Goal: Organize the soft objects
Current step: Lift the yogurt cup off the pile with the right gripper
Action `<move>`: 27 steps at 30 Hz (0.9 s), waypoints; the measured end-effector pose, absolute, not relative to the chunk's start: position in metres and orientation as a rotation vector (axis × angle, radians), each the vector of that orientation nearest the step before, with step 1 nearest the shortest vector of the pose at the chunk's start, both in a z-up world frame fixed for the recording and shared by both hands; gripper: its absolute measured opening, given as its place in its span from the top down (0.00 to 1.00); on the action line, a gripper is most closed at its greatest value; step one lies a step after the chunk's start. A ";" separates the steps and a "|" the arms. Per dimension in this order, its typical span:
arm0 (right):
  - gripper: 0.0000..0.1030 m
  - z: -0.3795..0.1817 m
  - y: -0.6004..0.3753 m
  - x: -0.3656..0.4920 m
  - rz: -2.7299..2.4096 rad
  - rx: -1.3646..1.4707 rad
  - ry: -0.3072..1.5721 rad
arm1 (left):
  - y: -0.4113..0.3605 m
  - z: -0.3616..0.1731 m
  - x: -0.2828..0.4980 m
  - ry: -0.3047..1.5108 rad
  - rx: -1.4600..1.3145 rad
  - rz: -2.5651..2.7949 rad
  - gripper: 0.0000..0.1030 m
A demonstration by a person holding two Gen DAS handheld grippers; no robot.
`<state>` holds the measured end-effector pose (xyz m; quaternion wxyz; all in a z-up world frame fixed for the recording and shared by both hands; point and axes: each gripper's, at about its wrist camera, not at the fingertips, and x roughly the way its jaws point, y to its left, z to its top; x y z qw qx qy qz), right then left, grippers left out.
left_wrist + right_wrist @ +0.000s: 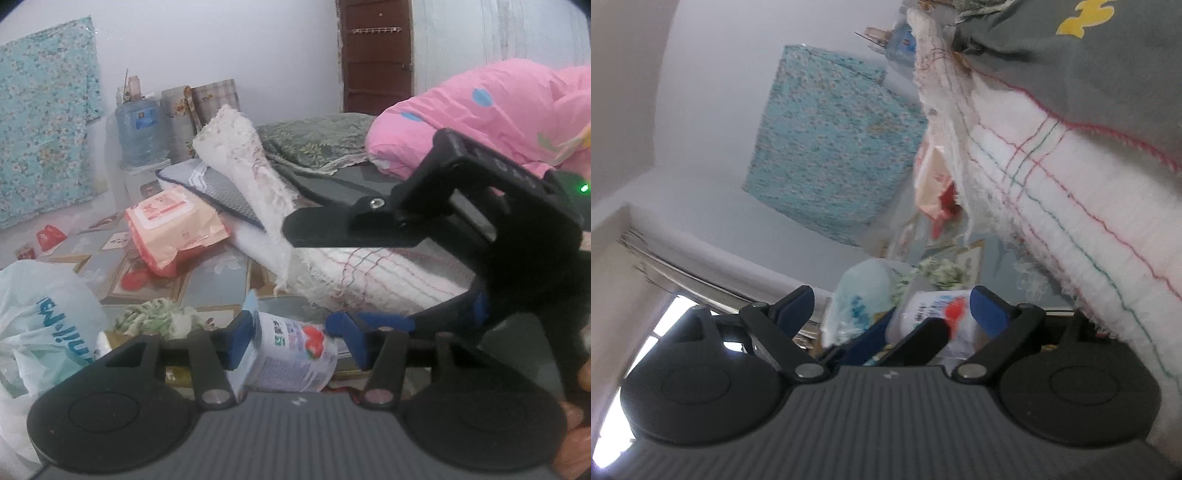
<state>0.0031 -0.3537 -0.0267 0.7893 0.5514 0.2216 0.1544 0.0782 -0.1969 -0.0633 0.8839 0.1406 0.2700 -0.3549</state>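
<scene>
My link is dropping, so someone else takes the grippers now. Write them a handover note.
Left gripper: shut on the tissue pack.
Right gripper: open, holding nothing, close beside the white fringed cloth.
Wipes pack, plastic bag and pink quilt lie scattered around.
Done: nothing looks sorted yet.
Left: put the tissue pack away, then probably the cloth and the rest.
</scene>
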 end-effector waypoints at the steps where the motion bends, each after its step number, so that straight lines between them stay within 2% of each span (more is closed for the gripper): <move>1: 0.11 -0.028 -0.354 0.004 0.347 1.204 0.476 | -0.198 -0.063 0.077 0.561 0.292 -0.744 0.47; 12: 0.13 -0.010 -0.350 -0.003 0.293 1.135 0.451 | -0.196 -0.066 0.062 0.516 0.295 -0.785 0.46; 15: 0.20 0.003 -0.344 -0.008 0.236 1.040 0.458 | -0.200 -0.066 0.056 0.522 0.280 -0.866 0.47; 16: 0.25 0.006 -0.342 -0.010 0.220 1.009 0.458 | -0.201 -0.067 0.055 0.526 0.275 -0.877 0.50; 18: 0.29 0.012 -0.339 -0.012 0.161 0.937 0.474 | -0.202 -0.070 0.054 0.525 0.265 -0.882 0.49; 20: 0.38 0.012 -0.340 -0.013 0.132 0.913 0.487 | -0.197 -0.069 0.054 0.507 0.240 -0.882 0.47; 23: 0.40 0.007 -0.344 -0.014 0.127 0.925 0.502 | -0.184 -0.066 0.051 0.456 0.209 -0.867 0.37; 27: 0.45 0.007 -0.342 -0.010 0.117 0.897 0.517 | -0.183 -0.070 0.057 0.449 0.267 -0.782 0.34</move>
